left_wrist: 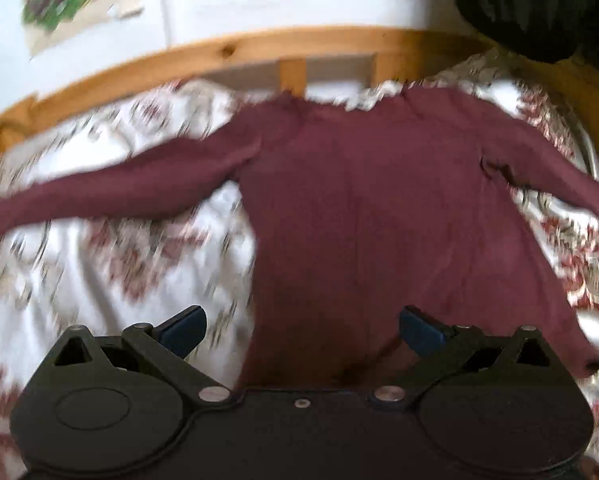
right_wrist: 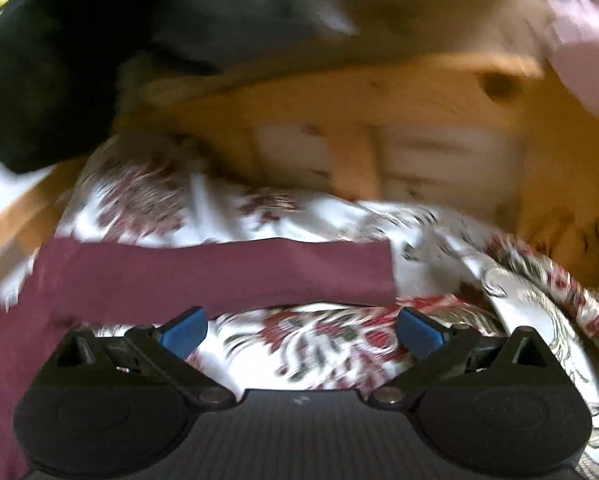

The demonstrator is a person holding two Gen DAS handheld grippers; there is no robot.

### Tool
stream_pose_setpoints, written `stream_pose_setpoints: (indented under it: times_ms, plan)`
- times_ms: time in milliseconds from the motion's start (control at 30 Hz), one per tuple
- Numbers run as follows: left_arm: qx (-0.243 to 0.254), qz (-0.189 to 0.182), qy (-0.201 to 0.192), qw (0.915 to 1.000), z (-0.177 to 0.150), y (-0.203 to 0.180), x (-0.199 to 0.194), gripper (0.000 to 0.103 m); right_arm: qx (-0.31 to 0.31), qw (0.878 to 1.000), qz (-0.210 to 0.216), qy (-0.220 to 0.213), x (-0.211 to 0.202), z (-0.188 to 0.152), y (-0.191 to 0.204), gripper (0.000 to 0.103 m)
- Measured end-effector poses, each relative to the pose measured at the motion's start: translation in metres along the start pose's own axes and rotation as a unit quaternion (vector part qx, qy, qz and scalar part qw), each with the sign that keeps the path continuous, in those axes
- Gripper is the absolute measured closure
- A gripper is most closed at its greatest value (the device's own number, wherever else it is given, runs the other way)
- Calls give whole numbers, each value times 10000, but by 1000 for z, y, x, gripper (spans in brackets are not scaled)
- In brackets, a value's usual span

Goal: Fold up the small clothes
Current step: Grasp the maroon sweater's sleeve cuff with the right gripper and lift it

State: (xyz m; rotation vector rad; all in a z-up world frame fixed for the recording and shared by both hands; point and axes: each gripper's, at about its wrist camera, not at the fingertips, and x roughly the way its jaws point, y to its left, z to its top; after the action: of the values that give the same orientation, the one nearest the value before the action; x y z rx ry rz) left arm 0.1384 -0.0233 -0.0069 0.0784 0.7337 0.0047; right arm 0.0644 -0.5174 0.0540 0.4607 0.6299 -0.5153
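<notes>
Left view shows the whole maroon top (left_wrist: 363,208), right only a sleeve (right_wrist: 227,276); both hand-held grippers (left_wrist: 302,326) (right_wrist: 302,326) gape empty.

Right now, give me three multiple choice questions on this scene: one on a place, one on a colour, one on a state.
1. Where does the long-sleeved top lie?
A. on the floral bedspread
B. on a wooden chair
C. in a basket

2. What colour is the top?
A. white
B. maroon
C. green

3. How are its sleeves?
A. folded across the body
B. rolled up
C. spread out to the sides

Answers: 1 A, patterned bedding shows all around it. 2 B, the fabric is dark red-purple. 3 C, each sleeve runs outward; the left gripper and right gripper are open, holding nothing.
</notes>
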Motion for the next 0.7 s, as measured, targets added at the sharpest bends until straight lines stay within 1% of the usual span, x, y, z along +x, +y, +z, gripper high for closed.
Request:
stream_pose_setpoints:
  times_ms: [67,100,167,233,267,333,433,500,533,567,600,633,667,700]
  plan:
    - [62,-83,-154,9998,13,-8,10,1,439,9989,121,76,8,8,-16,0]
    - [71,-118,-265,9996,17,-11,13,1,528,9984,137,144,14,10,-17,0]
    - [139,-208,-609,9978,17,-16,19,1,529,9981,84,306,26,17,-17,0]
    - [234,-124,-870,9959,11,-22,23,1,469,9975,-66,526,42,21,-13,1]
    - [282,-38,-929,9953,7,-23,27,1,444,9970,-169,603,49,22,-11,3]
    - [333,55,-859,9957,-1,-23,34,1,371,9956,-506,692,60,21,-7,8]
    - [299,-107,-609,9976,-11,-14,45,1,297,9936,-845,693,69,20,-1,11]
    - [167,-171,-465,9986,-15,-6,52,1,346,9920,-1008,669,77,20,3,12]
    - [96,-205,-398,9990,-16,-4,56,1,377,9922,-1007,628,79,20,6,16]
    - [26,-246,-345,9991,-15,-1,60,1,380,9930,-968,561,80,19,8,24]
    - [-38,-280,-316,9991,-15,2,63,1,368,9937,-922,512,80,18,11,27]
    - [-93,-304,-298,9991,-15,5,65,1,347,9941,-917,472,81,17,15,35]
    - [-141,-330,-279,9990,-15,7,68,1,330,9949,-866,403,81,15,19,51]
    - [-177,-358,-257,9989,-16,9,70,1,334,9957,-785,355,79,15,21,59]
